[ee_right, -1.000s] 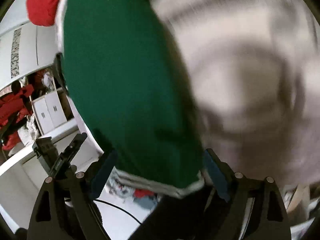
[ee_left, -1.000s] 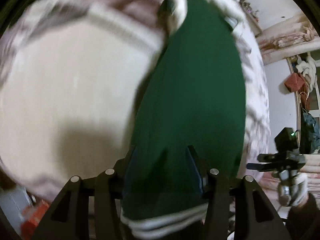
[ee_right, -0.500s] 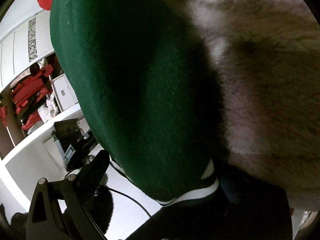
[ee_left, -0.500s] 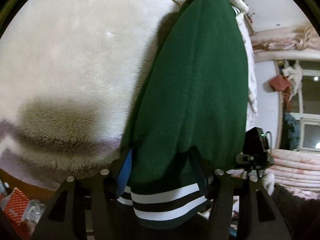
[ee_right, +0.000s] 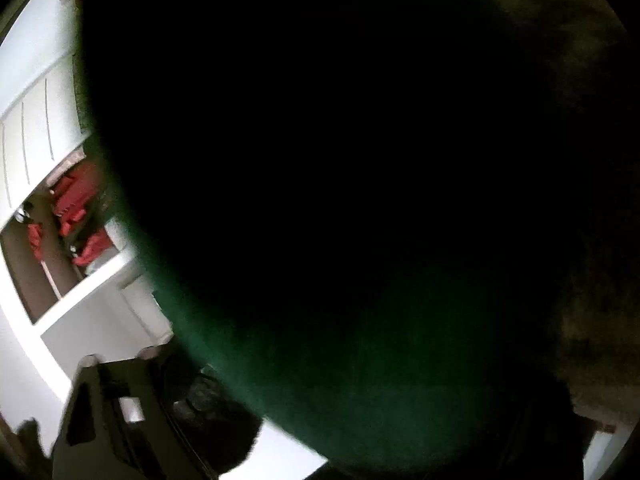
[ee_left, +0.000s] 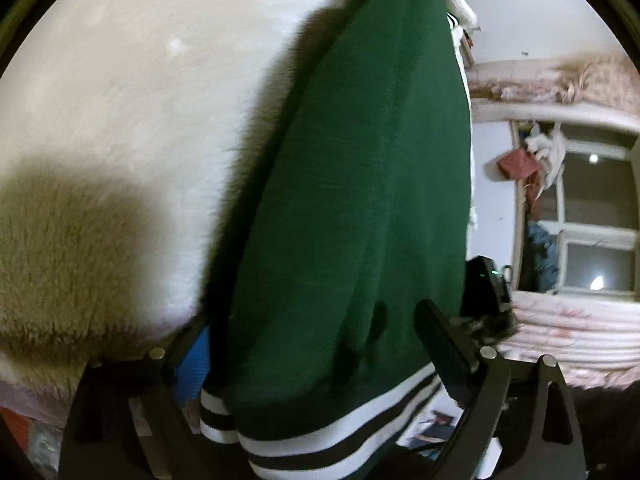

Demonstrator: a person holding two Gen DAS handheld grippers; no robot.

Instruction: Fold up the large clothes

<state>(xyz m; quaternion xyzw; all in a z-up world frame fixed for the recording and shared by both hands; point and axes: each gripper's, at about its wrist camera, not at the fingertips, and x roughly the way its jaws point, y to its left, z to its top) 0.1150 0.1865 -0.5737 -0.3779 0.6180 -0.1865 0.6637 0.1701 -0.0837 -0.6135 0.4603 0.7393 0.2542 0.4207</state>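
Observation:
A dark green fleece garment (ee_left: 360, 200) with a black-and-white striped hem (ee_left: 320, 432) lies stretched over a cream fluffy blanket (ee_left: 140, 100). My left gripper (ee_left: 316, 344) holds the hem end, its two black fingers spread either side of the bunched cloth. In the right wrist view the green garment (ee_right: 320, 360) covers almost the whole lens and looks nearly black. Only the left finger (ee_right: 116, 412) of my right gripper shows there; the other finger is hidden by the cloth. The right gripper also shows as a black device (ee_left: 484, 288) beside the garment in the left wrist view.
A window (ee_left: 592, 248) and hanging clothes (ee_left: 520, 160) are on the right wall. Pink folded bedding (ee_left: 568, 344) lies at lower right. White cabinets (ee_right: 40, 120) with red clothes (ee_right: 76, 208) stand to the left in the right wrist view.
Both grippers have moved down toward the blanket with the garment. The cloth now covers the right lens almost fully. The left view has steadied and the striped hem shows.

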